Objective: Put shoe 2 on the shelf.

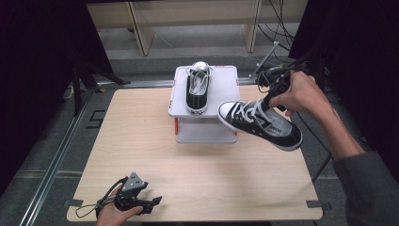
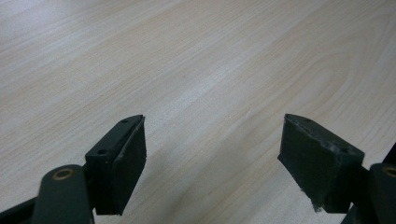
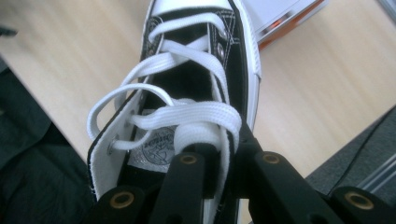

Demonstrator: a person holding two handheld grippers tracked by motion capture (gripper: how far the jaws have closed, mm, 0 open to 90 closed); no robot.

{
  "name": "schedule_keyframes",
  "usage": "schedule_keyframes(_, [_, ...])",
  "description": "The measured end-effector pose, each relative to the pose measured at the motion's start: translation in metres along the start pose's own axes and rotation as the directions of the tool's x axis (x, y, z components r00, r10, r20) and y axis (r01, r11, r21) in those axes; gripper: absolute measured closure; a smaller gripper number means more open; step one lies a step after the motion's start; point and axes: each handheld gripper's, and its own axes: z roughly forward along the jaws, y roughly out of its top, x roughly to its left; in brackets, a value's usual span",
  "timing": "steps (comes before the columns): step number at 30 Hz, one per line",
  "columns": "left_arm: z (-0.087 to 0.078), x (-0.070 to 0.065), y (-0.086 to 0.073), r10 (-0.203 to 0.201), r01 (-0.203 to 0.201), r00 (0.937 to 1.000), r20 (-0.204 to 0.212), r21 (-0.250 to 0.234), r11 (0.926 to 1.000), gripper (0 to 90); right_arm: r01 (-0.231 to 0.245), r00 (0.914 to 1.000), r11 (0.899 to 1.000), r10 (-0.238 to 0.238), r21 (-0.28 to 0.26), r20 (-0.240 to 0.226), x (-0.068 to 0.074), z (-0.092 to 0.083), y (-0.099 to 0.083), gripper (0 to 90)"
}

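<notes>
A black sneaker with white laces [image 1: 261, 123] hangs in the air at the right, its white toe near the front right corner of the white stand [image 1: 221, 89]. My right gripper [image 1: 273, 96] is shut on the side wall of its collar by the upper laces; in the right gripper view the jaws pinch that flap of the sneaker [image 3: 187, 93] close together. A second black sneaker [image 1: 197, 87] lies on top of the stand, toe toward me. My left gripper [image 1: 153, 203] rests at the table's front left, open over bare wood, its pads [image 2: 128, 163] wide apart with nothing between them.
The stand has an orange-edged lower shelf [image 1: 207, 132]. The wooden table [image 1: 141, 155] has wide bare room in front of and left of the stand. Cables [image 1: 282, 28] and a metal rail [image 1: 56, 160] lie beyond the table's edges. Dark curtains flank both sides.
</notes>
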Motion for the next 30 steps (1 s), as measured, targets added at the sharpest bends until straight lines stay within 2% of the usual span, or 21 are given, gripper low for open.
schedule_keyframes(2, [0.0,0.0,-0.001,-0.002,0.002,1.0,0.003,0.0,1.0,22.4,-0.011,0.9999,1.0,0.011,-0.003,0.009,-0.005,-0.001,0.005,86.0])
schedule_keyframes(4, [0.0,0.0,0.0,0.003,-0.003,1.0,0.003,-0.002,1.0,22.4,-0.069,0.9972,0.997,0.07,-0.016,0.026,-0.02,-0.003,0.018,86.0])
schedule_keyframes(5, [0.0,0.0,0.0,0.008,-0.008,1.0,0.003,-0.002,1.0,22.4,-0.069,0.9972,0.997,0.07,-0.016,0.026,-0.02,-0.003,0.018,86.0])
schedule_keyframes(9, [-0.001,0.0,0.0,0.004,-0.004,1.0,0.007,-0.004,1.0,22.4,-0.126,0.9903,0.991,0.127,-0.034,0.056,-0.037,0.002,0.037,86.0])
schedule_keyframes(11, [-0.001,-0.001,0.0,0.003,-0.003,1.0,0.008,-0.004,1.0,22.4,-0.133,0.9885,0.99,0.136,-0.052,0.066,-0.046,0.006,0.047,86.0])
schedule_keyframes(12, [-0.001,-0.001,0.0,0.008,-0.008,0.9999,0.009,-0.003,1.0,22.4,-0.157,0.9844,0.986,0.161,-0.054,0.072,-0.048,0.007,0.052,86.0])
schedule_keyframes(14, [0.0,-0.001,0.0,-0.006,0.006,0.9999,0.016,-0.009,0.9999,22.4,-0.189,0.978,0.979,0.195,-0.074,0.075,-0.054,0.01,0.062,86.0])
schedule_keyframes(16, [-0.001,-0.001,0.0,0.006,-0.006,0.9999,0.011,-0.006,1.0,22.4,-0.22,0.9707,0.97,0.228,-0.101,0.076,-0.064,0.015,0.076,86.1])
schedule_keyframes(18, [-0.001,-0.001,-0.001,-0.004,0.004,0.9999,0.014,-0.009,1.0,22.4,-0.223,0.9695,0.969,0.232,-0.11,0.079,-0.067,0.017,0.08,86.0])
schedule_keyframes(19, [-0.001,-0.001,-0.001,-0.009,0.009,0.9998,0.017,-0.017,0.9998,22.3,-0.255,0.962,0.96,0.264,-0.114,0.071,-0.068,0.019,0.086,86.0])
schedule_keyframes(20, [-0.002,-0.001,-0.001,-0.008,0.008,0.9996,0.029,-0.018,0.9998,22.3,-0.251,0.9624,0.96,0.261,-0.124,0.075,-0.072,0.022,0.089,86.0])
schedule_keyframes(21, [-0.002,-0.001,0.0,-0.009,0.01,0.9997,0.024,-0.025,0.9996,22.2,-0.277,0.9547,0.953,0.288,-0.126,0.076,-0.073,0.025,0.094,86.0])
schedule_keyframes(22, [-0.002,0.0,0.0,-0.003,0.003,0.9998,0.021,-0.017,0.9998,22.2,-0.272,0.9555,0.954,0.283,-0.124,0.082,-0.076,0.028,0.098,86.0])
schedule_keyframes(24, [-0.002,-0.002,0.0,-0.01,0.011,0.9996,0.027,-0.017,0.9998,22.2,-0.304,0.9452,0.944,0.315,-0.125,0.085,-0.08,0.033,0.106,86.0])
schedule_keyframes(25, [-0.002,-0.002,0.0,-0.006,0.006,0.9995,0.03,-0.019,0.9998,22.2,-0.327,0.937,0.937,0.338,-0.123,0.088,-0.082,0.036,0.11,86.0])
schedule_keyframes(26, [-0.002,-0.002,0.0,0.002,-0.002,0.9996,0.029,-0.019,0.9998,22.2,-0.323,0.9385,0.939,0.334,-0.121,0.087,-0.084,0.038,0.113,86.0])
schedule_keyframes(28, [-0.003,-0.002,0.001,0.004,-0.003,0.9995,0.03,-0.012,0.9999,22.2,-0.333,0.9348,0.936,0.344,-0.117,0.089,-0.087,0.043,0.119,86.0])
schedule_keyframes(29, [-0.003,-0.002,0.001,0.003,-0.003,0.9996,0.029,-0.014,0.9999,22.2,-0.368,0.9218,0.923,0.378,-0.116,0.085,-0.087,0.045,0.122,86.0])
schedule_keyframes(30, [-0.003,-0.002,0.001,0.003,-0.002,0.9996,0.029,-0.019,0.9998,22.2,-0.378,0.9175,0.918,0.389,-0.121,0.085,-0.089,0.047,0.124,86.0])
